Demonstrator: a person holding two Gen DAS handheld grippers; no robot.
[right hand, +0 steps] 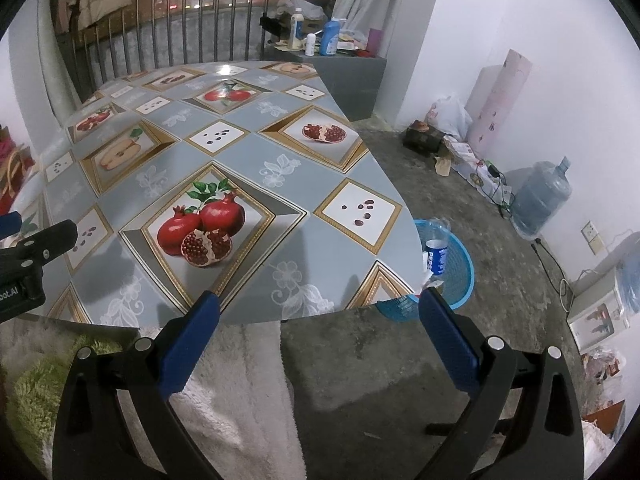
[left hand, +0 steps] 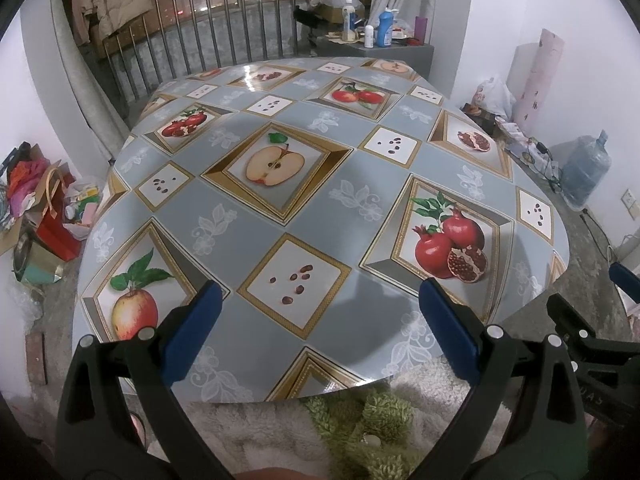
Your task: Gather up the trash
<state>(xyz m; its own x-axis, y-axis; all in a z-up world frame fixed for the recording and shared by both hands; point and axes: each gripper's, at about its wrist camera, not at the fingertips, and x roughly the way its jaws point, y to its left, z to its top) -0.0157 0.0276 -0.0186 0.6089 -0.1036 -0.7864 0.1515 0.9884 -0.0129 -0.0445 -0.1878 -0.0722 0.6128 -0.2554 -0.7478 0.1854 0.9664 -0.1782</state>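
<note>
A round table with a grey fruit-print cloth fills the left wrist view; I see no loose trash on it. My left gripper hovers open over its near edge, nothing between the blue pads. My right gripper is open too, held at the table's near right edge. Just past that edge a blue plastic basket stands on the floor, holding a blue-labelled bottle and crumpled wrappers. The right gripper's black frame shows at the right of the left wrist view.
A fluffy white and green garment lies below the table edge. Bags and boxes are piled on the floor at left. A water jug, clutter along the wall and a side cabinet with bottles stand to the right and back.
</note>
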